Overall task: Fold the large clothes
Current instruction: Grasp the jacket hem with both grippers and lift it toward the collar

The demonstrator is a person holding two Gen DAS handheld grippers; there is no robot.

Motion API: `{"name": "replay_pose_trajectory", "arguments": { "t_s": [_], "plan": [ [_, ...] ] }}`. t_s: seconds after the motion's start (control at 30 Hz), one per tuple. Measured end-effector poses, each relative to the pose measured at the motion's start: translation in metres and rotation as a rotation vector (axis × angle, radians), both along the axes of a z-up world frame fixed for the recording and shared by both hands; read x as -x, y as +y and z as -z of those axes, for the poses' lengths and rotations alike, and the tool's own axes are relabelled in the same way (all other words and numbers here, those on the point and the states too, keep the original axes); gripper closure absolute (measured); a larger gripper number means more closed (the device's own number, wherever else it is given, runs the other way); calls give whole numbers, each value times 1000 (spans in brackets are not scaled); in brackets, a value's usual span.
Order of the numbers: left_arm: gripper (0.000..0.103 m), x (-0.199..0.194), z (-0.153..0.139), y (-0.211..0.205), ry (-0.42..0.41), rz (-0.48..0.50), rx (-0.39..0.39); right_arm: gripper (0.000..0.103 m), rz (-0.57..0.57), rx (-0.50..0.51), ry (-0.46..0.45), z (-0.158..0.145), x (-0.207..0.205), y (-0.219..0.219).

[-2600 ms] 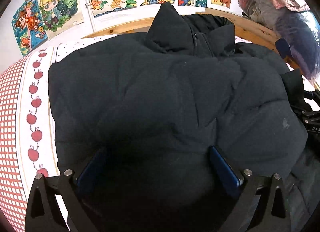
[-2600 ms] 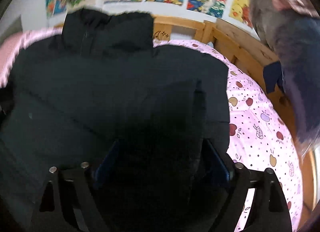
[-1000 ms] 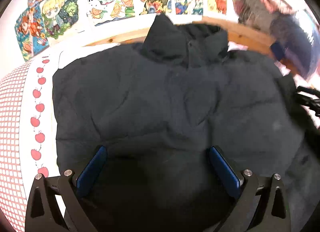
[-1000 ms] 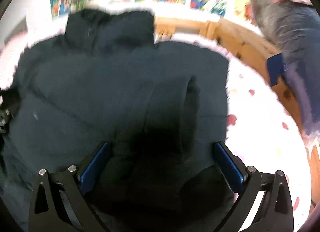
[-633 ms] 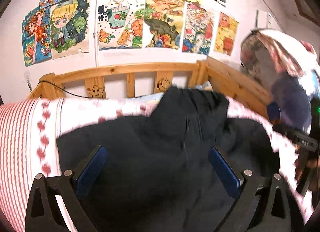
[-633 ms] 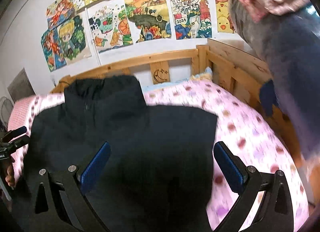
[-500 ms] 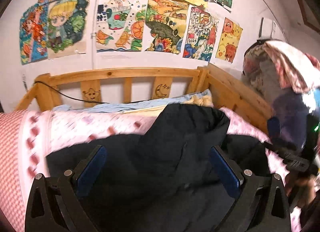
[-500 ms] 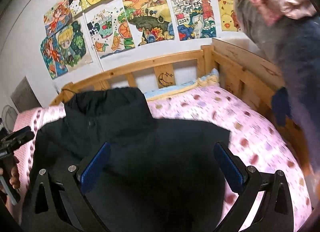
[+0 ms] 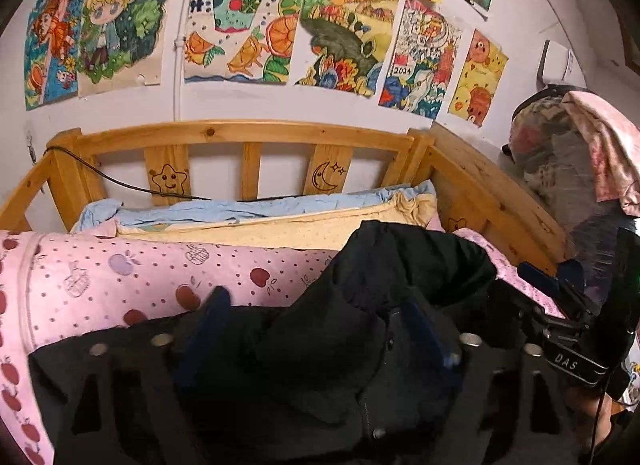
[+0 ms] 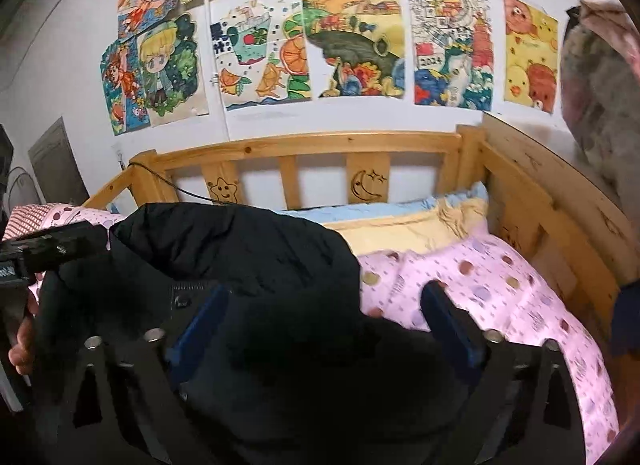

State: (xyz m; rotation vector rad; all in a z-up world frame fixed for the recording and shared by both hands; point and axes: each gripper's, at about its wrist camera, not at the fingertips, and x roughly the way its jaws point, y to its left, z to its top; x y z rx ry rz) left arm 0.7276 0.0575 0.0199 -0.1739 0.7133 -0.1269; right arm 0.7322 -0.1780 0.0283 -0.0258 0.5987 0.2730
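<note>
black puffer jacket (image 9: 360, 345) soft, bulky, slippery | both jaws closing around collar folds, not clenched | grab quilted hem

The jacket (image 9: 380, 305) lies on the bed sheet (image 9: 120, 277), collar end toward 12 o'clock. Behind it at 12 o'clock lies the pillow (image 9: 280, 225), then the headboard (image 9: 248, 133), with drawings (image 9: 340, 25) on the wall above. The side rail (image 10: 560, 205) runs at 3 o'clock, a pile of clothes (image 9: 580, 153) beyond it.
</note>
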Motion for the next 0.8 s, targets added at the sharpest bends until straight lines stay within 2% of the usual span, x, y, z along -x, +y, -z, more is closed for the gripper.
{"name": "replay_pose_trajectory", "arguments": {
  "t_s": [0.03, 0.07, 0.1, 0.17, 0.23, 0.3, 0.37, 0.6, 0.8],
  "plan": [
    [48, -3, 3, -2, 5, 12, 1, 22, 12, -6, -6, 2, -2, 2],
    [66, -5, 4, -3, 10, 24, 4, 26, 23, -15, -8, 4, -5, 2],
    [77, -6, 6, -4, 12, 40, 12, 30, 28, -22, -5, 7, -7, 2],
    [84, -4, 7, -7, 3, 54, 7, 56, 32, -13, 16, 14, -13, 4],
    [90, 1, 5, -7, -13, 73, 7, 71, 31, 3, 39, 21, -17, 5],
    [92, 9, 3, -5, -27, 84, 9, 78, 39, 11, 41, 24, -18, 4],
    [93, 18, 0, -2, -34, 99, 8, 94, 48, 9, 49, 23, -17, 1],
    [95, 53, -2, 9, -22, 162, -36, 98, 54, -39, 57, 20, 12, -20],
    [96, 71, 34, 4, 97, 177, -161, 99, 8, 30, 74, 30, 45, -27]
  ]
}}
